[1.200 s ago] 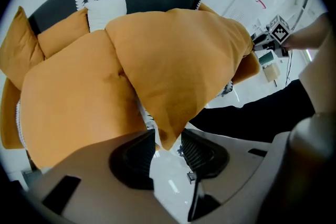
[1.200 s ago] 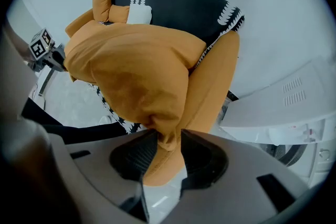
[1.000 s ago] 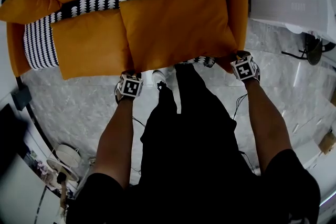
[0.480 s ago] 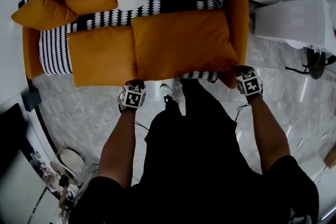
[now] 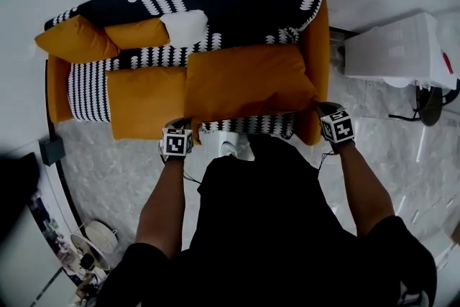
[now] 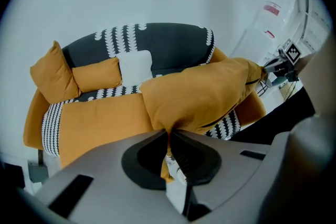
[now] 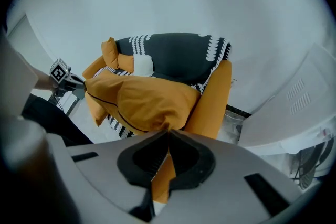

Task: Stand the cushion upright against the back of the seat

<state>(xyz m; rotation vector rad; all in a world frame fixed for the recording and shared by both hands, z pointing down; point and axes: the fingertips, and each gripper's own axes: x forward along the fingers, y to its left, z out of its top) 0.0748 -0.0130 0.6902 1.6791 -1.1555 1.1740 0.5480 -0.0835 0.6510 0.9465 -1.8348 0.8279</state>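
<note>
Where the cushion is: the large orange cushion (image 5: pixel 248 86) hangs over the right half of the sofa seat (image 5: pixel 144 103), just beside the orange armrest (image 5: pixel 317 47), with its near edge lifted clear of the seat front.
Left tongs (image 6: pixel 169 132): pinched on the near left corner. The jaws have just been closing, and fabric is bunched between them.
Right tongs (image 7: pixel 167 134): clamped tight on the near right corner.
Long axis: side to side, from one pair of tongs to the other, parallel to the dark backrest (image 5: pixel 237 3).
Key relation: the backrest lies beyond the cushion, on the far side from both tongs — neither hand is nearer.
Likely next: raise both corners evenly, so the far edge drops against the backrest's foot.
</note>
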